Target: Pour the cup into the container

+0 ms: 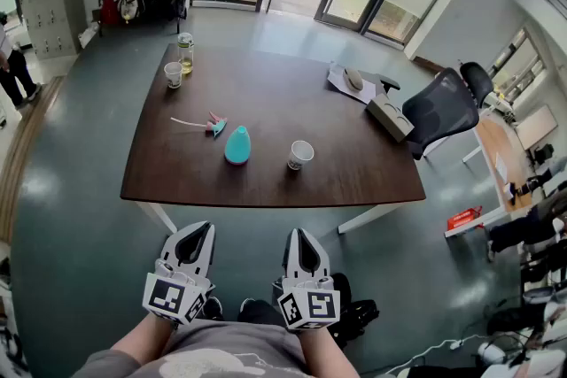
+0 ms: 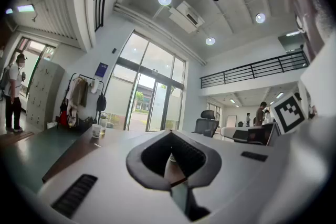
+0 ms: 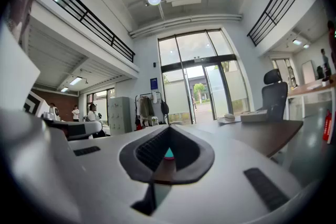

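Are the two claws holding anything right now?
No, nothing is held. The left gripper and right gripper are both shut and empty, short of the table, where the near paper cup stands.

White paper cup (image 1: 300, 154) upright on dark table (image 1: 266, 102), teal rounded container (image 1: 236, 145) standing nearby.

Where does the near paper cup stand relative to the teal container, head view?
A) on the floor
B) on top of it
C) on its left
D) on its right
D: the paper cup stands upright on the table, apart from the teal container and to its right in the head view.
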Demonstrator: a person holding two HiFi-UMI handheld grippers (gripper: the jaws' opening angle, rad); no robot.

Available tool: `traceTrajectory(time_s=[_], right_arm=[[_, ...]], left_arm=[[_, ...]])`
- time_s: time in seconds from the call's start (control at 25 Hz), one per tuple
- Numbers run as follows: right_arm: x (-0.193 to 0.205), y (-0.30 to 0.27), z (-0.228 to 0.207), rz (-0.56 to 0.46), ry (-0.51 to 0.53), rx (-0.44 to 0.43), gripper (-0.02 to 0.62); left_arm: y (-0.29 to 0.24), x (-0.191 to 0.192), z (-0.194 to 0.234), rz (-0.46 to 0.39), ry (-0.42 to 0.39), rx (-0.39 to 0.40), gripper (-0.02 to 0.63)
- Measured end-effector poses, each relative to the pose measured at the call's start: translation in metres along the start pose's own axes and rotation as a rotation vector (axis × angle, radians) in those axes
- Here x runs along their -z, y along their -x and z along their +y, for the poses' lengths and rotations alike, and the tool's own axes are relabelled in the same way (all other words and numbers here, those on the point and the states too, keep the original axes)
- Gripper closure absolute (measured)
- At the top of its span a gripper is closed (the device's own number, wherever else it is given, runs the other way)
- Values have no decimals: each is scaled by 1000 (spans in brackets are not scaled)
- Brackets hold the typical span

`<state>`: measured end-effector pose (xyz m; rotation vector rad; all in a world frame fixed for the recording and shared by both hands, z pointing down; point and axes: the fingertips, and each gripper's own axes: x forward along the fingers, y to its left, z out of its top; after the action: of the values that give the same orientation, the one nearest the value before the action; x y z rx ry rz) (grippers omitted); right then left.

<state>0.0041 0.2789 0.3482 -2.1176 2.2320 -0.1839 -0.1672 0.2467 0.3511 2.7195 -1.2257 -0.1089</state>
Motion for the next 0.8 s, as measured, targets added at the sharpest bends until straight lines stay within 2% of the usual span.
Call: traceTrajectory(time_s=[0.36,0.64,0.8], right_arm=[[8,-41,-20,-18,29,18,607],[6,-98,-57,-21,16,-7,607],[8,-137,-81,-8,26,-36,607]], left_arm=[[-33,8,25,-10,-25,-15,600],[-81,12,39,6,-9,-90,600],[-121,14,41,-13,-16,-113,600]])
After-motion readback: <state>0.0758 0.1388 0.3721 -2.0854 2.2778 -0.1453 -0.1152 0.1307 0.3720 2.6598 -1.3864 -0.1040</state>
